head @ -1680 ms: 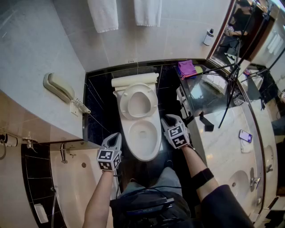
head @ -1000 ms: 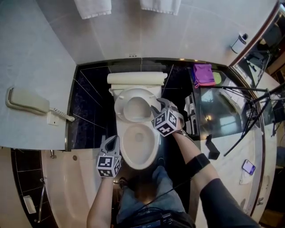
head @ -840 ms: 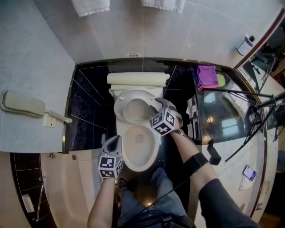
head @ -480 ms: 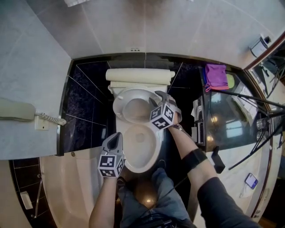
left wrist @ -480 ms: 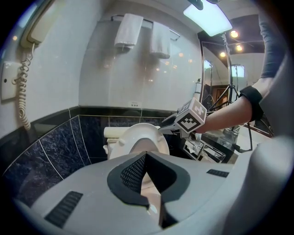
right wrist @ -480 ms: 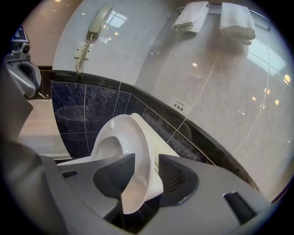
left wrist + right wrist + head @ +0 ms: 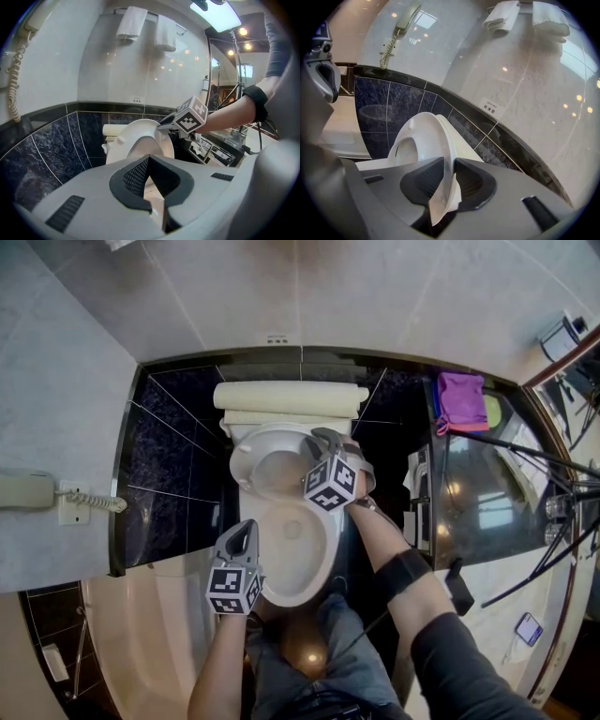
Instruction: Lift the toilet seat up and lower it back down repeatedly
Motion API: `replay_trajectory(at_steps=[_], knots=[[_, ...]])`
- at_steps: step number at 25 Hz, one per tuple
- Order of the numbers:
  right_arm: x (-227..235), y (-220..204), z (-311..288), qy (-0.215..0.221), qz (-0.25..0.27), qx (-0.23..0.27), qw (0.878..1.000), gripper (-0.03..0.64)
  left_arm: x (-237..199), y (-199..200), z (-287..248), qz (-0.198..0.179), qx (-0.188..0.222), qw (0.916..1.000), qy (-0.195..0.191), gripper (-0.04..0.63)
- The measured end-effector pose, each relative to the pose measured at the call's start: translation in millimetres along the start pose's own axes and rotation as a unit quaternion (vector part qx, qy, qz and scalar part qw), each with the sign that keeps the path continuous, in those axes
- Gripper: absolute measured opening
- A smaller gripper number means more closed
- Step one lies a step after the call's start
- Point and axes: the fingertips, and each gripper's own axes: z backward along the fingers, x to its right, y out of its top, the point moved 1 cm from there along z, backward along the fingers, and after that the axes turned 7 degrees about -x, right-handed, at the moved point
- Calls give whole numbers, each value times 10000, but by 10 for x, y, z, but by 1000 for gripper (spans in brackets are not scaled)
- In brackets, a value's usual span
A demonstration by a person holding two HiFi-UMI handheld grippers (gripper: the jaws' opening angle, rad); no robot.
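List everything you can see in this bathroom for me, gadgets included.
white plastic toilet seat: one, white, raised upright above the bowl.
white ceramic toilet bowl: one, white, centre of the floor.
cream cistern: one, cream, against the wall behind the bowl.
dark marble wall tiles: one band, blue-black, low around the toilet.
beige corded wall telephone: one, beige, left wall.
folded white towels: two, white, hanging high above the cistern.
purple cloth: one, purple, counter right of the toilet.
cream bathtub: one, cream, lower left.
left gripper: one, grey, beside the bowl's left rim, fingers together, empty.
right gripper: one, grey, fingers have just been closing, clamped on the seat's right edge.
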Motion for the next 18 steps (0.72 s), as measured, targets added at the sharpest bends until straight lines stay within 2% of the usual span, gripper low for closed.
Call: replay_trajectory(at_steps=[9,18], knots=[[-35,8,61,-23,152,-121,9998,95,106,-141,-79,24,-152,9998,-120,-3],[-300,-21,384,-74,456,-111,9989,91,147,-404,-13,79,-367,9991,-198,-3]])
